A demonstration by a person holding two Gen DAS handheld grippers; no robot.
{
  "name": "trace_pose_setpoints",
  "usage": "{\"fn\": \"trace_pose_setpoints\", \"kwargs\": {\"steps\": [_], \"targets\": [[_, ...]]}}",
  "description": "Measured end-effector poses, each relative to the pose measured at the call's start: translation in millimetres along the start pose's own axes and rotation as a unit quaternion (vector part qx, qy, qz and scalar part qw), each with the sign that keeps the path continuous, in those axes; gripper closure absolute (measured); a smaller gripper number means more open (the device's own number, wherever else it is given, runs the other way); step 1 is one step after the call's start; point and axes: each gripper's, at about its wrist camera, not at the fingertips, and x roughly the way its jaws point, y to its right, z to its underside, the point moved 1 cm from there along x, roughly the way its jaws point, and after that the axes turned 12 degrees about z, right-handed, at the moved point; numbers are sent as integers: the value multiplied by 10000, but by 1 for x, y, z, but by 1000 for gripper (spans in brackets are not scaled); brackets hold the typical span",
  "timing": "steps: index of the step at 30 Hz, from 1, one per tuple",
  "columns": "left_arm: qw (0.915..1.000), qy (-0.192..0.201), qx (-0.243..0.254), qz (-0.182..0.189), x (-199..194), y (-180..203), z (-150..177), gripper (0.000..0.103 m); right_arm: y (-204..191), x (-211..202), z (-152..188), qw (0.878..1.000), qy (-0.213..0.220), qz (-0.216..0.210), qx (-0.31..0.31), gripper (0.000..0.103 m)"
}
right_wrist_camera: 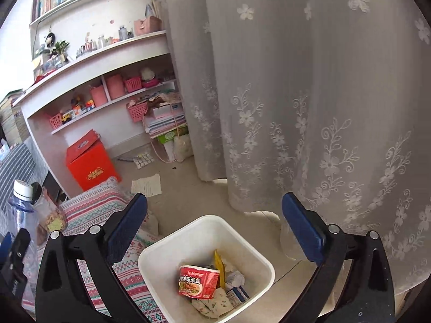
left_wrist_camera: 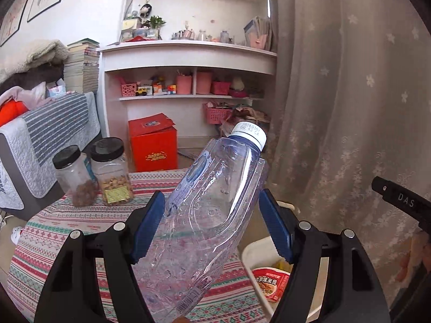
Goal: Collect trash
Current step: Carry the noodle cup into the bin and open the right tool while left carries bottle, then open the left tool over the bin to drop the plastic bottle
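My left gripper (left_wrist_camera: 212, 223) has a crushed clear water bottle (left_wrist_camera: 212, 204) clamped between its blue fingers (left_wrist_camera: 146, 228), the pads pressing on the bottle's flattened sides at about mid-body. The bottle's long axis runs up and away from my fingers, leaning toward the bin side, white cap (left_wrist_camera: 249, 133) at the far end and its base down toward my palm.

Everything turns on the white bin (right_wrist_camera: 258, 258). It stands on the floor just beside the edge of the worktop (left_wrist_camera: 54, 231), and from my left fingers it lies low and off to my right, its rim showing beneath the right finger. The bottle hangs over the worktop's patterned cloth, near the bin but not yet above its opening, I judge.

My right gripper (right_wrist_camera: 215, 231) is spread wide with nothing between its fingers, and it hovers directly above the bin, where a red noodle cup (right_wrist_camera: 198, 282) and crumpled wrappers already lie. That hand is nearer the bin, but it is empty; the left one carries the load, so the bottle must travel sideways across the rim before I let go.
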Motion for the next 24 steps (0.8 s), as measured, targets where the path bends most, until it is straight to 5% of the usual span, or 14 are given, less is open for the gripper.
{"fn": "trace_pose_setpoints", "kwargs": {"steps": [6, 12, 15, 20, 24], "targets": [[9964, -407, -2, 750, 36, 55, -2, 32, 37, -6, -10, 9982, 276, 437, 290, 7], [9837, -1138, -286, 1363, 77, 84, 3, 30, 58, -23, -16, 9924, 713, 919, 397, 7], [9781, -1370, -456, 1499, 79, 84, 5, 15, 60, -33, -16, 9901, 901, 973, 454, 7], [9892, -1011, -411, 983, 32, 58, -3, 8, 41, -59, -17, 9901, 1202, 601, 414, 7], [9980, -204, -158, 572, -41, 34, -21, 7, 10, -92, -8, 9902, 1371, 160, 218, 7]]}}
